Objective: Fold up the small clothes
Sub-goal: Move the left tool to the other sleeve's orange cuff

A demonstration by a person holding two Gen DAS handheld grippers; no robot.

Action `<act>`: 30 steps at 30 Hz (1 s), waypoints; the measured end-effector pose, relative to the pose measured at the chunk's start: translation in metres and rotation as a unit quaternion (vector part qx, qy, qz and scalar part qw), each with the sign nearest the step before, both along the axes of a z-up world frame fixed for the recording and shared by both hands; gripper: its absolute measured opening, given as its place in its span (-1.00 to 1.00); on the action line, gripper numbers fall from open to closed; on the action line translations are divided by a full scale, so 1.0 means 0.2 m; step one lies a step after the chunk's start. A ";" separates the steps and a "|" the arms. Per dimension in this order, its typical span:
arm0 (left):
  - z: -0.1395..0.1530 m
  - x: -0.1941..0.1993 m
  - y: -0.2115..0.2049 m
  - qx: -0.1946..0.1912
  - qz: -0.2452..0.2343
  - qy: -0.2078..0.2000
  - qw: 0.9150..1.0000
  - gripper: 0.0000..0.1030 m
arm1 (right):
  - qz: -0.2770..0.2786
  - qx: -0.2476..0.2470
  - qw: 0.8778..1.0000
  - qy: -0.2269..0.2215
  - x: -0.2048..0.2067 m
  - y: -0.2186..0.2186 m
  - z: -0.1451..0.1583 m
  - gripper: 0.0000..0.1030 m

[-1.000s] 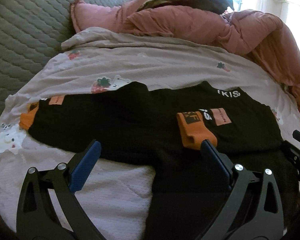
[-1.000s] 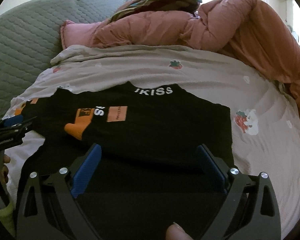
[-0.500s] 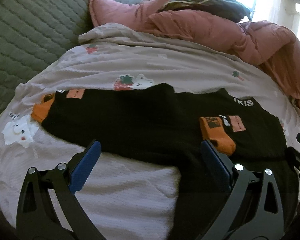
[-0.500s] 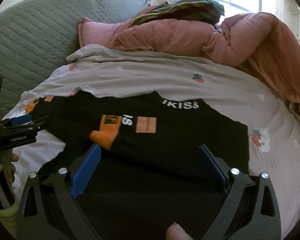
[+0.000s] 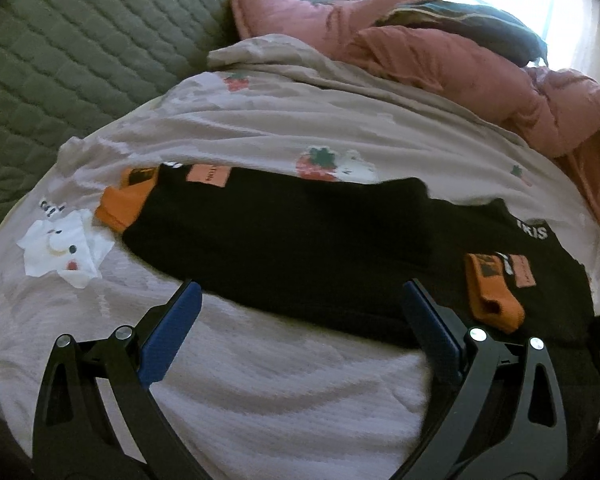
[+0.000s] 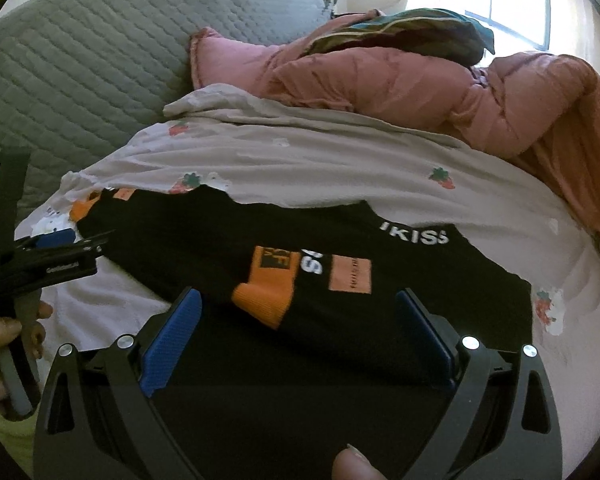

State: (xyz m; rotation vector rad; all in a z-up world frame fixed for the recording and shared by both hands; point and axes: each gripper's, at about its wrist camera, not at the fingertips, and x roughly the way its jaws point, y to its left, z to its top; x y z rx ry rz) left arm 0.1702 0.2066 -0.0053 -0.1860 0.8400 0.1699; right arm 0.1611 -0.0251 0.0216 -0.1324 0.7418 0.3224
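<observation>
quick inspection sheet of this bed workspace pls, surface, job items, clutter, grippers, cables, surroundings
surface: pale pink strawberry-print bedsheet, wrinkled.
job's things: black long-sleeved top with orange cuffs lying flat; one sleeve folded in so its orange cuff rests on the body, the other sleeve stretched out sideways with its orange cuff on the sheet.
clutter: nothing seen near the top.
grippers: left hand-held gripper open, hovering at the top's near edge; right hand-held gripper open above the top's lower part.
cables: nothing seen.
surroundings: grey quilted headboard; bunched pink duvet; bright window.
</observation>
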 end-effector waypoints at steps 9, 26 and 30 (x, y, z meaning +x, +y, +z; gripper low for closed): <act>-0.05 0.04 0.18 -0.011 0.043 0.007 0.999 0.81 | 0.027 -0.005 1.000 0.007 0.05 0.16 -0.04 0.88; -0.12 0.16 0.50 -0.042 0.114 0.000 0.993 0.81 | 0.052 0.003 0.998 0.020 0.14 0.32 -0.10 0.88; -0.16 0.19 0.54 -0.054 0.128 0.004 0.990 0.81 | 0.051 -0.002 0.998 0.023 0.16 0.34 -0.13 0.88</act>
